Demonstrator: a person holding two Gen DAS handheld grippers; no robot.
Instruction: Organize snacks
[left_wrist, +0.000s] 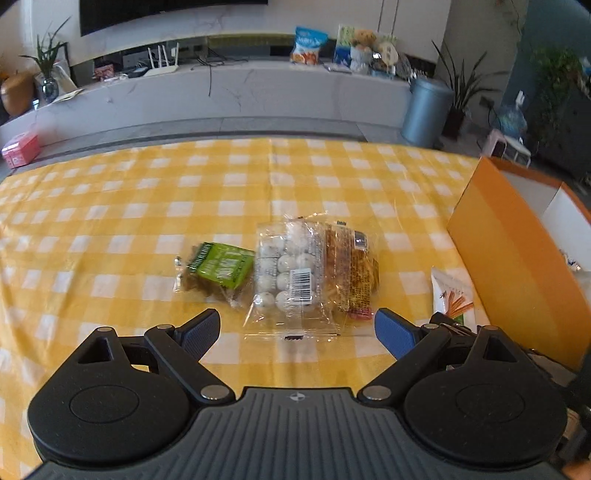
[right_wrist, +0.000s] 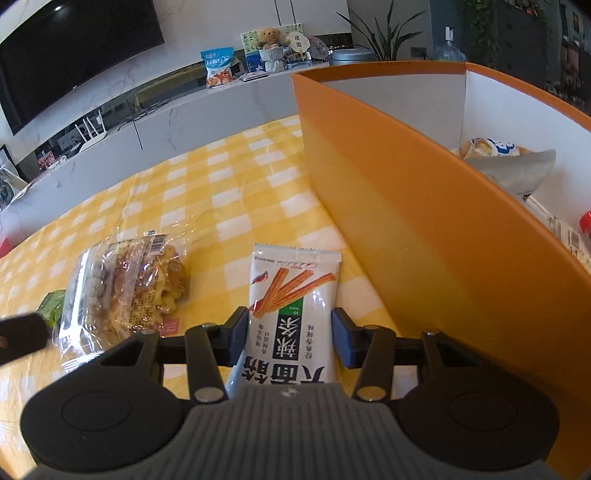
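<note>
My right gripper (right_wrist: 289, 334) is shut on a white spicy-stick packet (right_wrist: 293, 291), its blue pads pressing both sides, just left of the orange box (right_wrist: 406, 236). The packet also shows in the left wrist view (left_wrist: 452, 291). My left gripper (left_wrist: 297, 328) is open and empty, just in front of a clear bag of white balls (left_wrist: 286, 275). A green snack pack (left_wrist: 219, 266) lies to its left and a clear pack of brown pastry (left_wrist: 352, 269) to its right, all on the yellow checked tablecloth (left_wrist: 147, 206).
The orange box with white inner walls holds several snack packs (right_wrist: 506, 158) and stands at the table's right (left_wrist: 517, 251). Beyond the table's far edge are a white TV bench, a grey bin (left_wrist: 424, 110) and plants.
</note>
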